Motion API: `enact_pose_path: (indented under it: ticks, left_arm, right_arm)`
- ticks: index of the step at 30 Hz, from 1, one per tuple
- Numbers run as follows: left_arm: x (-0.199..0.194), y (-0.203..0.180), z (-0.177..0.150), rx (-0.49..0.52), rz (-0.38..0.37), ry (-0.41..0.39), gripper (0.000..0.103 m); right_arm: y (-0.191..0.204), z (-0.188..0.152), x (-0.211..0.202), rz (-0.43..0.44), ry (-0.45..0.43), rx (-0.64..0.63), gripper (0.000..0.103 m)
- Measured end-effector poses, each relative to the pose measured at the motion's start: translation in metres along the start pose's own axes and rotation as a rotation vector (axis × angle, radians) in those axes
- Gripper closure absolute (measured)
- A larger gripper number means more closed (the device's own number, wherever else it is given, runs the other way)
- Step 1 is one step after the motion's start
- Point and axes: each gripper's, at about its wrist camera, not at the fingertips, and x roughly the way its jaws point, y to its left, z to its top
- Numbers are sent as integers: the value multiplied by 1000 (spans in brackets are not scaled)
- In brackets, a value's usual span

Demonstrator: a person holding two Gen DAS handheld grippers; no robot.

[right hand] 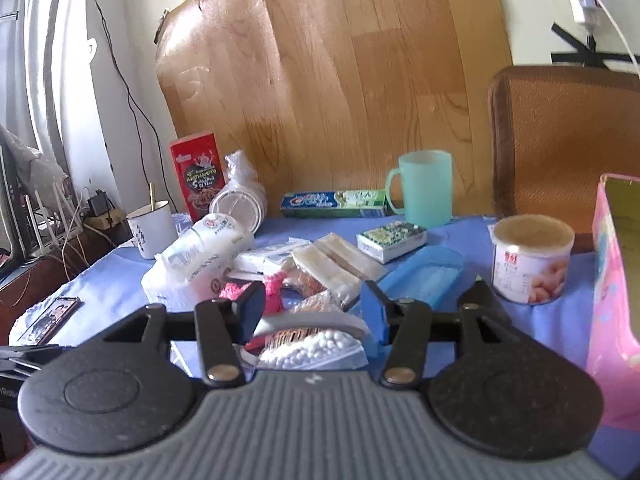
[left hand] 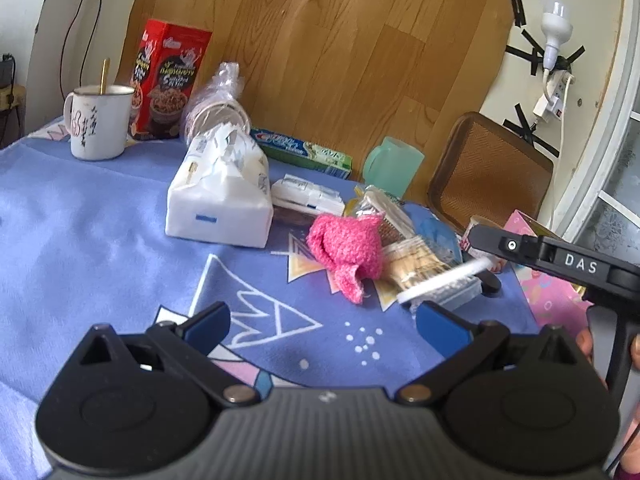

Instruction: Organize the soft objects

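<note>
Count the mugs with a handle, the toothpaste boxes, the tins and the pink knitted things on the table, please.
Mugs with a handle: 2, white mug and green mug
Toothpaste box: 1
Tin: 1
Pink knitted thing: 1
Total: 5

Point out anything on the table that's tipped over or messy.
The stack of cups in a plastic bag lies on its side by the red box. The tissue pack is torn open on top. Small packets are piled loosely around the pink knit.

A lived-in home room: a cloth-covered table (left hand: 80,208) crowded with an enamel mug (left hand: 98,122), cereal box (left hand: 168,80), toothpaste box (left hand: 304,150) and tissue pack (left hand: 220,192).
</note>
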Motion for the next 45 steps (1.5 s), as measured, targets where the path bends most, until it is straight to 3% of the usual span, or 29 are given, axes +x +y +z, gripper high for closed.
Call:
enact_pose_path:
  ticks: [7, 10, 13, 15, 17, 19, 20, 22, 25, 27, 30, 36, 38, 40, 42, 45]
  left_arm:
    - [4, 1, -4, -3, -13, 19, 0]
    - [7, 2, -4, -14, -17, 32, 0]
    - [7, 2, -5, -17, -24, 34, 0]
    - [5, 0, -6, -7, -20, 27, 0]
    - [2, 0, -5, -5, -17, 23, 0]
    - [-1, 2, -5, -9, -14, 15, 0]
    - [-1, 2, -4, -8, -10, 11, 0]
    - [-2, 4, -4, -12, 1, 8, 0]
    - [2, 10, -3, -39, 5, 21, 0]
    - [4, 11, -3, -51, -2, 31, 0]
    - [5, 11, -4, -52, -12, 35, 0]
    - [-4, 28, 5, -112, -50, 12, 0]
    - [-6, 34, 8, -137, -64, 12, 0]
    - [-5, 33, 10, -137, -74, 18, 1]
    - [-3, 26, 10, -115, -93, 28, 2]
    - [3, 13, 8, -68, -132, 55, 6]
  right_arm:
    - [3, -28, 7, 29, 188, -56, 47]
    - [9, -27, 7, 4, 169, -111, 46]
    - [7, -15, 14, -22, 133, -88, 28]
    - [5, -12, 30, -21, 165, -87, 27]
    - [6, -16, 52, 6, 252, -94, 28]
    - [17, -21, 54, -32, 221, -171, 47]
    - [24, -22, 50, -52, 191, -216, 52]
    - [42, -29, 34, -90, 66, -336, 54]
    - [74, -50, 13, -232, -176, -609, 54]
    - [83, -58, 1, -235, -257, -680, 54]
    - [84, -58, -8, -185, -241, -667, 53]
    - [57, -44, -7, 141, 88, -346, 53]
    - [52, -52, -3, 181, 156, -285, 51]
    - [51, -60, 0, 170, 177, -283, 43]
    - [49, -65, -9, 163, 146, -275, 29]
    - [47, -70, -29, 180, 100, -271, 18]
